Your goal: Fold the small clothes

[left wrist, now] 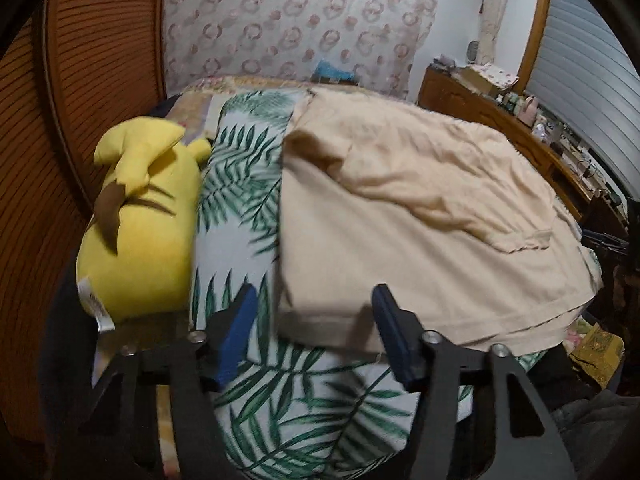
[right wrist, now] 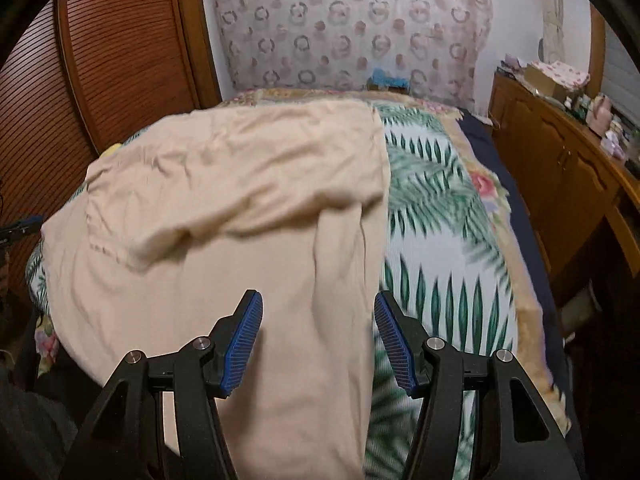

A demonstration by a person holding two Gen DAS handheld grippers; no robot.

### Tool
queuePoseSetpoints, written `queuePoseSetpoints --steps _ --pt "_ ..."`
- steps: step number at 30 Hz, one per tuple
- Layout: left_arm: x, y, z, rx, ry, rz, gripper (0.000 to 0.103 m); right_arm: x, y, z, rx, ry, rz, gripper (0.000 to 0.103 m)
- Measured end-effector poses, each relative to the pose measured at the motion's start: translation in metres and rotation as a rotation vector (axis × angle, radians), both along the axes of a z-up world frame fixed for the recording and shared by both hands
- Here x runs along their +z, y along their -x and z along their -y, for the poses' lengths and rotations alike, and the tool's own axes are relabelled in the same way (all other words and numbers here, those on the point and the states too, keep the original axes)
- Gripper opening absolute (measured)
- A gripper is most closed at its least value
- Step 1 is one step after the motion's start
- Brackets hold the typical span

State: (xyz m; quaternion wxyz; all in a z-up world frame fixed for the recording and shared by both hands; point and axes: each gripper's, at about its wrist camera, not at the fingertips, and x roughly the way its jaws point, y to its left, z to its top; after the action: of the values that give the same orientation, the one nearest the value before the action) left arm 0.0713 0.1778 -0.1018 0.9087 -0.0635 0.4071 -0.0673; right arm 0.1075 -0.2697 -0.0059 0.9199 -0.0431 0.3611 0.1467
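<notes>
A beige T-shirt [left wrist: 420, 208] [right wrist: 224, 208] lies spread on the leaf-print bed cover [left wrist: 244, 184] [right wrist: 436, 240], one sleeve folded in over its body. My left gripper [left wrist: 314, 296] hovers over the shirt's near left corner, the hem lying between its blue pads [left wrist: 236, 332]. Those pads stand apart and do not press the cloth. Over the shirt's near right edge, my right gripper [right wrist: 317, 304] is open too, with the cloth's side edge running between its pads [right wrist: 246, 340].
A yellow plush toy [left wrist: 140, 220] lies on the bed just left of the shirt. A slatted wooden door [left wrist: 80, 60] [right wrist: 100, 60] stands on the left. A wooden dresser [right wrist: 560, 168] with several small items runs along the right. A floral curtain [left wrist: 296, 20] hangs behind the bed.
</notes>
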Motion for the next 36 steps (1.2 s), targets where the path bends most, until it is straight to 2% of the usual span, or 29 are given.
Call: queuePoseSetpoints --steps 3,5,6,7,10,15,18,20,21,23,25,29,30,33,36 --pt "-0.007 -0.001 -0.002 -0.001 0.011 -0.012 0.057 -0.001 0.003 0.0 -0.007 0.001 -0.011 0.06" --pt "-0.009 -0.002 0.0 -0.012 0.009 -0.012 0.044 -0.001 0.003 -0.001 -0.01 -0.005 -0.015 0.06" --pt "-0.009 -0.002 0.001 -0.021 0.009 -0.008 0.027 -0.002 0.003 -0.001 -0.013 -0.008 -0.018 0.06" --pt "-0.007 -0.002 0.003 -0.031 0.006 -0.001 0.005 -0.003 0.002 -0.002 -0.014 -0.01 -0.02 0.06" --pt "0.008 0.005 0.01 -0.048 -0.042 0.007 0.005 -0.001 0.001 -0.002 -0.014 -0.004 -0.007 0.06" --pt "0.055 0.023 0.008 -0.02 -0.087 0.066 0.005 -0.006 0.006 -0.003 -0.005 0.007 0.007 0.06" --pt "0.07 0.028 0.006 0.038 -0.153 0.078 0.005 -0.011 0.009 0.002 -0.006 -0.002 0.008 0.06" --pt "0.073 0.03 0.004 0.04 -0.164 0.078 0.005 -0.012 0.009 0.004 -0.007 -0.003 0.006 0.06" --pt "0.073 0.03 0.002 0.038 -0.158 0.077 0.006 -0.012 0.009 0.004 -0.008 0.0 0.005 0.06" --pt "0.07 0.029 0.001 0.037 -0.153 0.07 0.019 -0.012 0.009 0.006 -0.008 0.006 0.002 0.06" --pt "0.066 0.026 0.002 0.03 -0.138 0.07 0.038 -0.011 0.009 0.009 -0.012 0.007 -0.001 0.06" --pt "0.057 0.013 0.005 0.021 -0.077 0.061 0.054 -0.006 0.008 0.015 -0.018 -0.007 0.004 0.06" --pt "0.054 0.008 0.007 0.018 -0.065 0.064 0.066 -0.003 0.008 0.016 -0.02 -0.012 0.007 0.06" --pt "0.048 -0.01 0.013 0.008 -0.039 0.066 0.067 0.003 0.007 0.014 -0.015 -0.015 0.021 0.06" --pt "0.045 -0.03 0.019 0.006 -0.044 0.062 0.067 0.009 0.003 0.008 -0.005 -0.016 0.039 0.06"
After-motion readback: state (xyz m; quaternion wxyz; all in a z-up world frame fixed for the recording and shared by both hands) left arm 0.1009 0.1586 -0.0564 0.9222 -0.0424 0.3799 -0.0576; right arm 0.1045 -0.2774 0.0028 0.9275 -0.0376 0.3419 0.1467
